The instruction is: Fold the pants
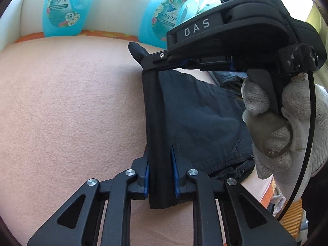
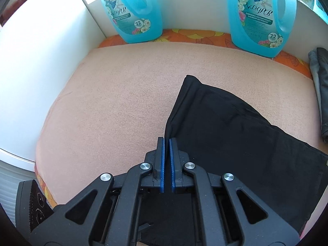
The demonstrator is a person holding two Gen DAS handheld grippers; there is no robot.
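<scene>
1. Left wrist view: the left gripper point(image 1: 160, 172) is clamped on a folded edge of the dark pants point(image 1: 201, 123); the cloth fills the narrow gap between its blue pads point(image 1: 174, 176).
2. In the same view the right gripper point(image 1: 141, 51) reaches in from the right, held by a hand point(image 1: 272, 123) in a white knit glove. Its fingers are together at the far end of the same pants edge.
3. Right wrist view: the right gripper point(image 2: 166, 143) has its blue pads nearly touching, pinching the pants point(image 2: 235, 127) at their near edge. The pants spread away to the right.
4. The pants lie on a peach blanket point(image 2: 112, 106) covering an orange patterned cloth point(image 2: 184, 34).
5. Two blue detergent jugs point(image 2: 133, 10) stand at the back against a white wall point(image 2: 41, 51).
6. A grey garment point(image 2: 319, 86) lies at the right edge, apart from the pants.
</scene>
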